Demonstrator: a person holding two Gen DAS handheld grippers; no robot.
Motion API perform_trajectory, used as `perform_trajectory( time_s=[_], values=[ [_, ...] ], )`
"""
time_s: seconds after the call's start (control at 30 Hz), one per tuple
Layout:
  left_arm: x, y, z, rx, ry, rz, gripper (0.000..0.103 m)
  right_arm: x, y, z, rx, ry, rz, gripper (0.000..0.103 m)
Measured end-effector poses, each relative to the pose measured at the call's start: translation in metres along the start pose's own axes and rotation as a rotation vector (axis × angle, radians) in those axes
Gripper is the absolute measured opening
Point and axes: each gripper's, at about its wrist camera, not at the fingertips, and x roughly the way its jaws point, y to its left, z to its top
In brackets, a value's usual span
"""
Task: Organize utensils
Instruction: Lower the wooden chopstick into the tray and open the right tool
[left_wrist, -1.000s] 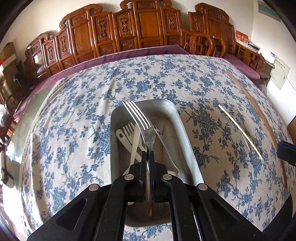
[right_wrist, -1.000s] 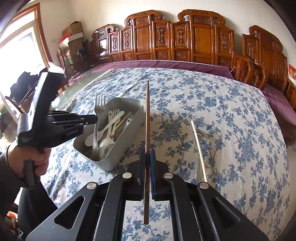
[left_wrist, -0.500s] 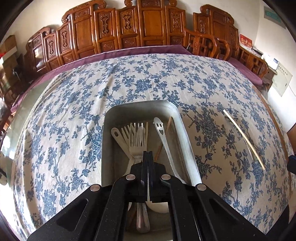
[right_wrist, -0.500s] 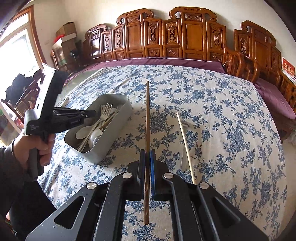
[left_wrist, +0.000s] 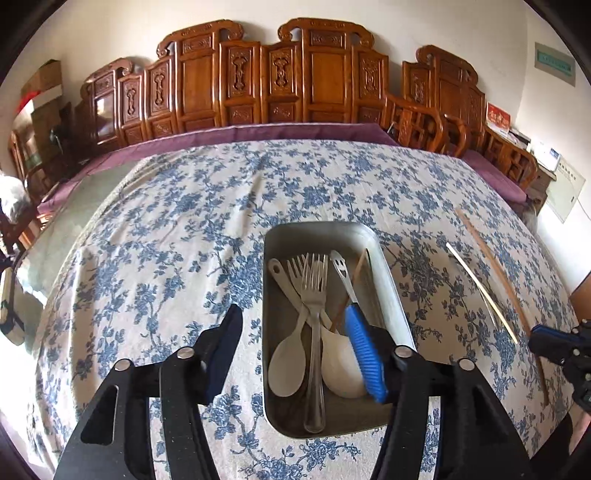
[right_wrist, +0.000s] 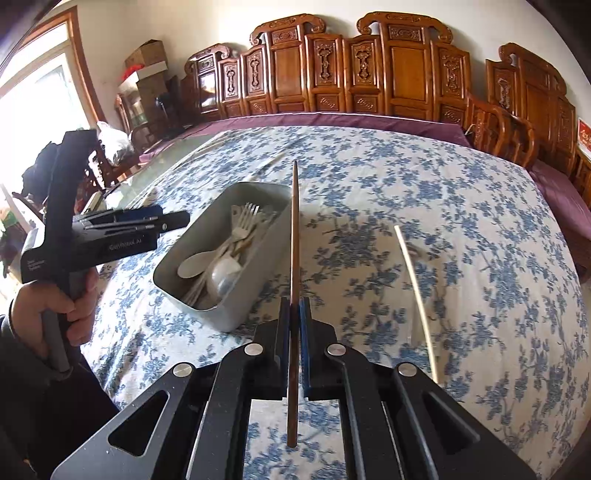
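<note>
Utensils: steel fork (left_wrist: 314, 332) and white plastic spoons (left_wrist: 286, 363) lying in grey metal tray (left_wrist: 391, 280), lower centre | left gripper (left_wrist: 295, 354) hanging released | right gripper (right_wrist: 294, 332) clenching dark wooden chopstick (right_wrist: 294, 236) | risk: long chopstick catching tray rim, slipping out | pale chopstick (right_wrist: 415, 295) waiting on table (right_wrist: 480, 221), right.
</note>
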Motion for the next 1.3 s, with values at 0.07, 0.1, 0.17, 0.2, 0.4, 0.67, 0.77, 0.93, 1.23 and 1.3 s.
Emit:
perform_trajectory(
  time_s=[0.07, 0.1, 0.17, 0.2, 0.4, 0.67, 0.77, 0.93, 1.23, 1.3],
  values=[
    [-0.006, 0.003, 0.001, -0.006, -0.026, -0.004, 0.078, 0.003, 0.006, 0.001, -0.008, 0.003, 0.003, 0.006],
    [-0.009, 0.005, 0.001, -0.010, -0.044, -0.006, 0.085, 0.004, 0.008, 0.002, -0.010, 0.004, 0.005, 0.006],
    [-0.013, 0.009, 0.001, -0.011, -0.068, -0.002, 0.092, 0.006, 0.013, 0.004, -0.013, 0.007, 0.011, 0.006],
    [-0.013, 0.010, 0.001, -0.006, -0.069, 0.001, 0.094, 0.008, 0.014, 0.005, -0.015, 0.008, 0.013, 0.006],
    [-0.016, 0.016, 0.000, 0.015, -0.083, -0.004, 0.095, 0.020, 0.028, 0.014, -0.026, 0.016, 0.031, 0.006],
    [-0.022, 0.041, 0.006, -0.026, -0.109, -0.002, 0.095, 0.047, 0.049, 0.028, -0.041, 0.038, 0.061, 0.006],
    [-0.023, 0.051, 0.008, -0.047, -0.114, 0.004, 0.095, 0.062, 0.057, 0.036, -0.036, 0.052, 0.076, 0.006],
    [-0.023, 0.066, 0.010, -0.089, -0.109, 0.005, 0.095, 0.088, 0.070, 0.048, -0.031, 0.073, 0.081, 0.006],
    [-0.022, 0.074, 0.010, -0.110, -0.103, 0.013, 0.095, 0.130, 0.068, 0.058, 0.039, 0.125, 0.053, 0.006],
    [-0.022, 0.074, 0.010, -0.110, -0.103, 0.013, 0.095, 0.135, 0.067, 0.060, 0.043, 0.122, 0.041, 0.006]
  ],
)
